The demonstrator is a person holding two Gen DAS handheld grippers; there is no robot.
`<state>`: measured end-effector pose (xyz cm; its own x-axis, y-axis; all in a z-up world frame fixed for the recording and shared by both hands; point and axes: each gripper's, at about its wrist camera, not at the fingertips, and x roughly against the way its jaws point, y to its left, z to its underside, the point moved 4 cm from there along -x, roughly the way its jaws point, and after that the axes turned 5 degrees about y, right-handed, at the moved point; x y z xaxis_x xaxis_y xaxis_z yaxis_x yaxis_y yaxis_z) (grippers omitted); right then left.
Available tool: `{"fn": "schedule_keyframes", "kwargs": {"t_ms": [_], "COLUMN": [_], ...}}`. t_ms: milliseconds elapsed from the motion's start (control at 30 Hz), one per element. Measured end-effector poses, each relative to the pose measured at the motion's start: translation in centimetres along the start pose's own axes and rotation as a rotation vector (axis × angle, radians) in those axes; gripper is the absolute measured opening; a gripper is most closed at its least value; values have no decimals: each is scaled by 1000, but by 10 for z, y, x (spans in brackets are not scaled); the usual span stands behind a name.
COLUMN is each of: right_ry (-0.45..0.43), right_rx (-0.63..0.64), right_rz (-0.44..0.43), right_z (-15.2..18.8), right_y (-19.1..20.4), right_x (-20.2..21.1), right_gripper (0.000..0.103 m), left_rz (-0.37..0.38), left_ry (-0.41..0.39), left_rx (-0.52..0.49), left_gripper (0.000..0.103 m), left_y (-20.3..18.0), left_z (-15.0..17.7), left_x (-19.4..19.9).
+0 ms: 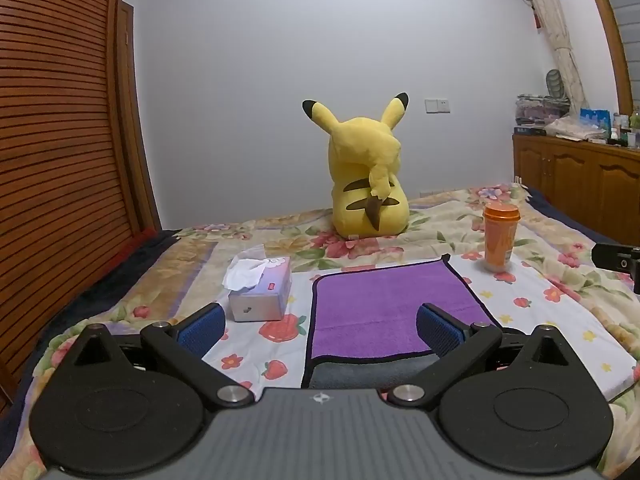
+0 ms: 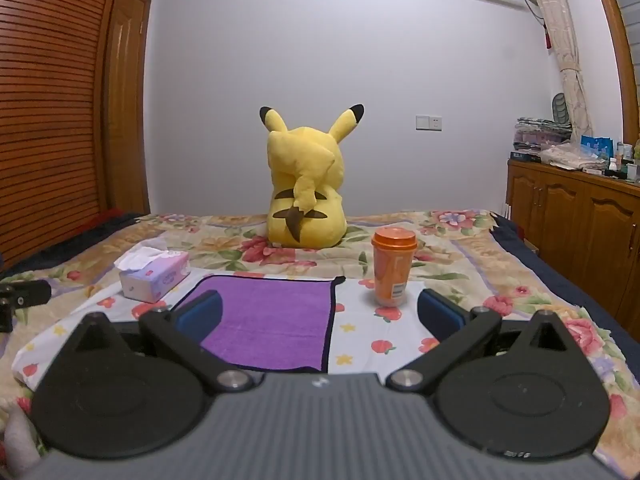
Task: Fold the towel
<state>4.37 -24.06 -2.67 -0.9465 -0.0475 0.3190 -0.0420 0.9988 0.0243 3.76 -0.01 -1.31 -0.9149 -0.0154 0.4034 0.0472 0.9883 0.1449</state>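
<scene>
A purple towel (image 1: 380, 312) with a dark border lies flat on the bed, with a grey strip at its near edge. It also shows in the right wrist view (image 2: 276, 320). My left gripper (image 1: 320, 328) is open and empty, hovering over the towel's near left part. My right gripper (image 2: 320, 314) is open and empty, over the towel's near right edge. The tip of the right gripper (image 1: 618, 260) shows at the right edge of the left wrist view, and the left gripper (image 2: 20, 296) shows at the left edge of the right wrist view.
A tissue box (image 1: 260, 288) stands left of the towel and an orange lidded cup (image 1: 500, 238) right of it. A yellow plush toy (image 1: 366, 176) sits farther back on the floral bedspread (image 1: 560, 312). A wooden cabinet (image 2: 580, 224) stands at the right.
</scene>
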Motion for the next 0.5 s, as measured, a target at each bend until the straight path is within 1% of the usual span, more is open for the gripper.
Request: {"fn": "schedule_keyframes", "kwargs": {"t_ms": [500], "right_ry": [2], "right_rx": [-2], "right_rz": [1], "right_z": [-1], "right_y": [-5], "right_x": [-1], "right_gripper": [103], "left_rz": [0], "left_ry": [-2], "left_rx": [0], "left_gripper": [103], "left_y": [0], "left_z": [0], "left_x": [0]}}
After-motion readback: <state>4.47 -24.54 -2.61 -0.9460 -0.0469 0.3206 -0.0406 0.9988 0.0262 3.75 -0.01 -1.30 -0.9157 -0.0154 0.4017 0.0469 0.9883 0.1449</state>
